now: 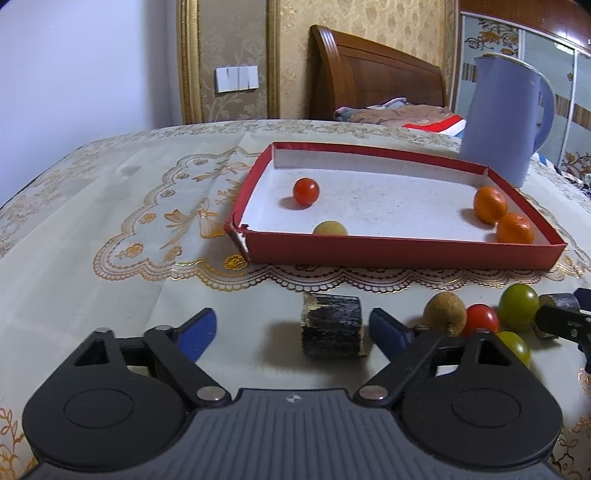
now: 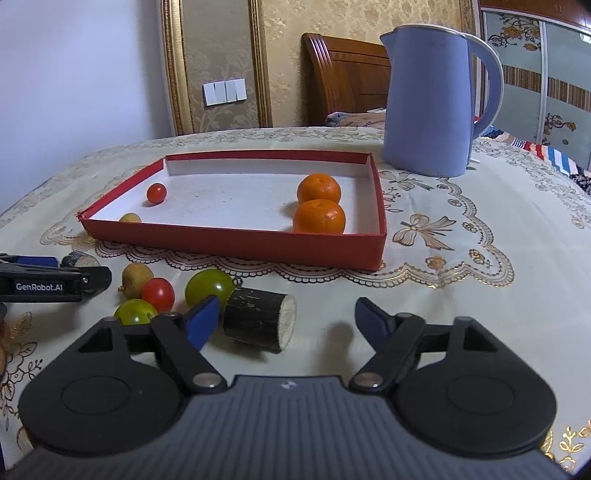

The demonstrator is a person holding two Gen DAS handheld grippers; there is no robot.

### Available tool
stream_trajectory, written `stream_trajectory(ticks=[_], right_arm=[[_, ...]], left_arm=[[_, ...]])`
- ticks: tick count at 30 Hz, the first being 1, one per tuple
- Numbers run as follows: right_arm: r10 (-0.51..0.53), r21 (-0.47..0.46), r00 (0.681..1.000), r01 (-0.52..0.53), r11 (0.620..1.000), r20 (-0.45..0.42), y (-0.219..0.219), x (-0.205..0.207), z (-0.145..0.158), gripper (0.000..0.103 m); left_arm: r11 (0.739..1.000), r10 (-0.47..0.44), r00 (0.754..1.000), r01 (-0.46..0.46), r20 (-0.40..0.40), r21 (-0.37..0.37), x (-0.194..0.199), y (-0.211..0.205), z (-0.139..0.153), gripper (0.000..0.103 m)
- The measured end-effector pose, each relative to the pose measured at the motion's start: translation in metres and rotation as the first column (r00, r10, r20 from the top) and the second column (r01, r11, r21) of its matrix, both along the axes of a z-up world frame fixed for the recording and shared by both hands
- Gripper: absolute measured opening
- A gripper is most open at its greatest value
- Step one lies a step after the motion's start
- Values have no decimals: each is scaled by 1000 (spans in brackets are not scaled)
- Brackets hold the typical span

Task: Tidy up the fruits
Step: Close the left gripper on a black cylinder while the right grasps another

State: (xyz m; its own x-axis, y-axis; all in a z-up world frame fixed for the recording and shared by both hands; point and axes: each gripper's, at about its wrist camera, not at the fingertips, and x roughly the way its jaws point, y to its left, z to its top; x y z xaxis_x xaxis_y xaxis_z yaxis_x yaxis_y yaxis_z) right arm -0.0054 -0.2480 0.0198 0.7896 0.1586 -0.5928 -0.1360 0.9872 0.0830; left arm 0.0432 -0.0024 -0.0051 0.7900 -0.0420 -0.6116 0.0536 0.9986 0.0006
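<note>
This was a bedroom in a home. A carved wooden headboard (image 1: 373,74) stood against gold patterned wallpaper (image 1: 369,22), with rumpled bedding (image 1: 399,114) below it, a white light switch (image 1: 237,78) on the wall, and wardrobe doors (image 2: 554,74) with flower designs to the right. In front was a table under a cream tablecloth (image 2: 461,258) with gold lace print, holding a blue electric kettle (image 2: 428,99).
</note>
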Motion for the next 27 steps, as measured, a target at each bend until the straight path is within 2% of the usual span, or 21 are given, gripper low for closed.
stream_trajectory(ticks=[4, 6, 8, 9, 12, 15, 17, 27], right_arm=[[6, 20, 1000, -6, 1000, -4, -2, 1, 0, 64], [28, 30, 1000, -28, 999, 2, -1, -1, 1, 54], [54, 36, 999, -54, 998, 7, 2, -2, 1, 39], [62, 33, 998, -62, 998, 11, 3, -3, 1, 38], [61, 38, 998, -61, 997, 11, 3, -3, 1, 38], [41, 53, 999, -42, 998, 19, 0, -4, 2, 36], [34, 61, 999, -35, 998, 20, -1, -4, 2, 36], [27, 43, 998, -30, 999, 60, -4, -16, 8, 36]], left_arm=[[1000, -9, 1000, 9, 5, 5, -1, -2, 0, 80], [1000, -20, 1000, 20, 11, -1, -2, -2, 1, 72], [999, -44, 999, 44, 17, 2, -4, -4, 1, 67], [998, -61, 998, 61, 22, 3, -5, -5, 2, 60], [995, -96, 995, 96, 25, 18, -6, -10, 2, 50], [996, -87, 996, 87, 27, 9, -5, -9, 2, 37], [997, -83, 996, 83, 31, -1, -6, -8, 2, 33], [998, -53, 998, 54, 42, -23, -9, 0, 4, 33]])
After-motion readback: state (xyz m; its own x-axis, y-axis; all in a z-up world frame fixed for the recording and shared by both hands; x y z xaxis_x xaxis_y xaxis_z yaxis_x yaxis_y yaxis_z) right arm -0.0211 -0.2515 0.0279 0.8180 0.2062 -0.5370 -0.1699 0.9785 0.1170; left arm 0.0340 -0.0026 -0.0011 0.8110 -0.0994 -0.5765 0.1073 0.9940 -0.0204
